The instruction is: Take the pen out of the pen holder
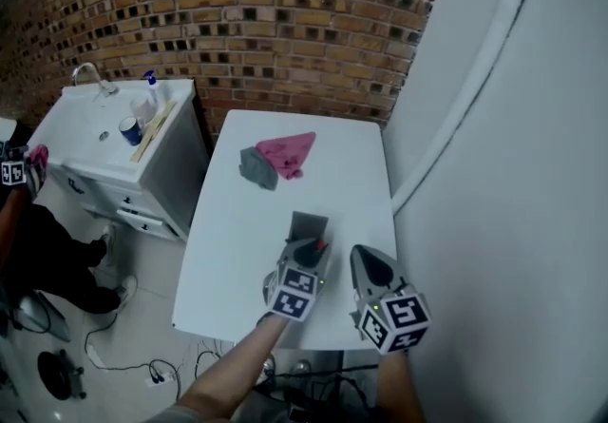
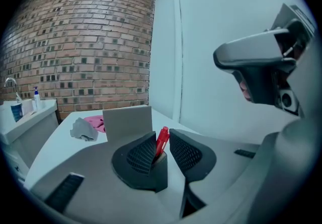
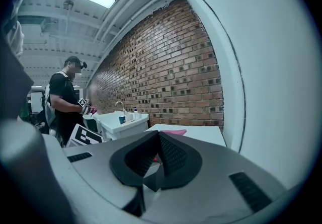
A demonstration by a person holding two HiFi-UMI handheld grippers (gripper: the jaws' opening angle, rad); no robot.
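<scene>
A grey box-shaped pen holder (image 1: 309, 221) (image 2: 127, 121) stands on the white table (image 1: 237, 240) near its front edge. A red pen (image 1: 320, 245) (image 2: 162, 142) sticks up just in front of it, tilted. Its lower end is hidden behind my left jaw. My left gripper (image 1: 312, 256) (image 2: 162, 135) is open, and the pen's top stands between the two pads, close to the left one with a gap on the right. My right gripper (image 1: 365, 253) (image 3: 158, 136) hangs beside it to the right, shut with nothing in it.
A pink cloth (image 1: 290, 153) and a grey cloth (image 1: 256, 169) lie on the far half of the table. A white sink cabinet (image 1: 104, 131) with a cup and bottles stands to the left, and a person (image 1: 24, 221) is beside it. A white wall runs along the table's right side.
</scene>
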